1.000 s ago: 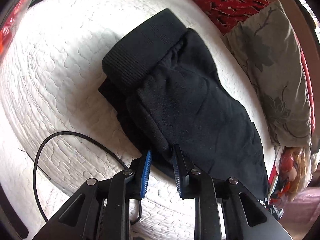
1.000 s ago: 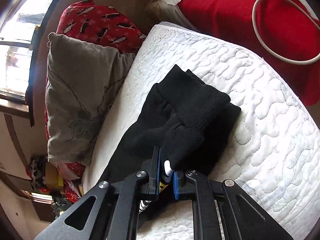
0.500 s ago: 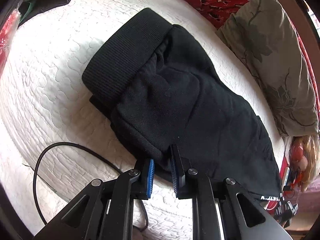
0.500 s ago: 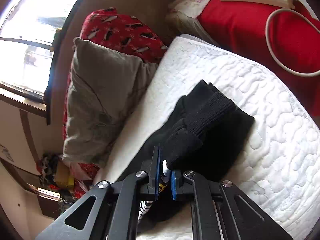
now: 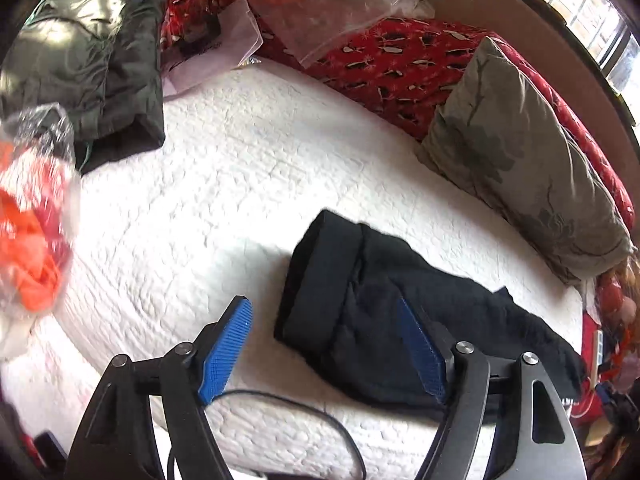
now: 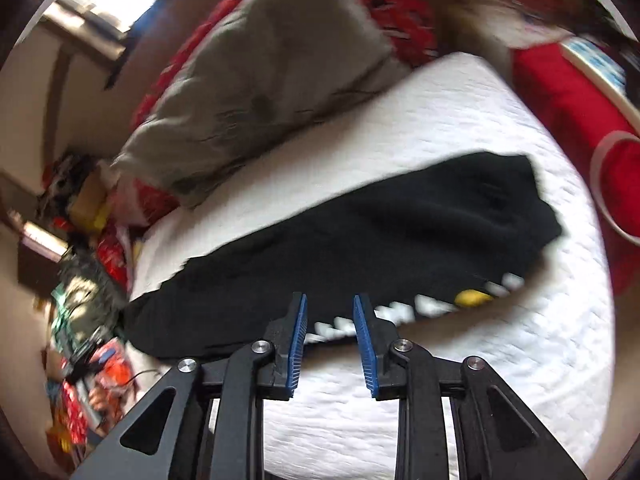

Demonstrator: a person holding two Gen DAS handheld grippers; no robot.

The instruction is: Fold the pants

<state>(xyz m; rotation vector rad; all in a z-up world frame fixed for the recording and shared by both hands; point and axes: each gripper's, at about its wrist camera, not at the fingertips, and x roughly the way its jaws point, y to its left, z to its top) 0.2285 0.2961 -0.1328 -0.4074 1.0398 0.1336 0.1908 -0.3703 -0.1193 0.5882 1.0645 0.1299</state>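
A white quilted mattress (image 5: 248, 184) fills the middle of the room, with a grey pillow (image 5: 516, 152) along its far edge, leaning against red patterned bedding (image 5: 384, 60) that runs beside a tan wall. A window (image 5: 592, 12) lets in bright light at the upper right of the left wrist view. A dark green jacket (image 5: 92, 64) lies bunched at one corner of the mattress, with papers (image 5: 212, 48) and a clear plastic bag (image 5: 332, 12) near it, and a thin black cable (image 5: 288, 404) curls across the near edge. The black pants (image 5: 400, 312) lie folded flat on the mattress, a long dark bundle whose long axis runs roughly parallel to the pillow; its ribbed band end sits toward the middle of the mattress and the other end reaches the mattress edge. In the right wrist view, which is blurred, white lettering shows along the pants' near edge. The left gripper (image 5: 332, 344) is spreading wide above the pants, nothing pinched between its blue pads. The right gripper (image 6: 330, 344) is also parting, empty, just above the pants' near edge.
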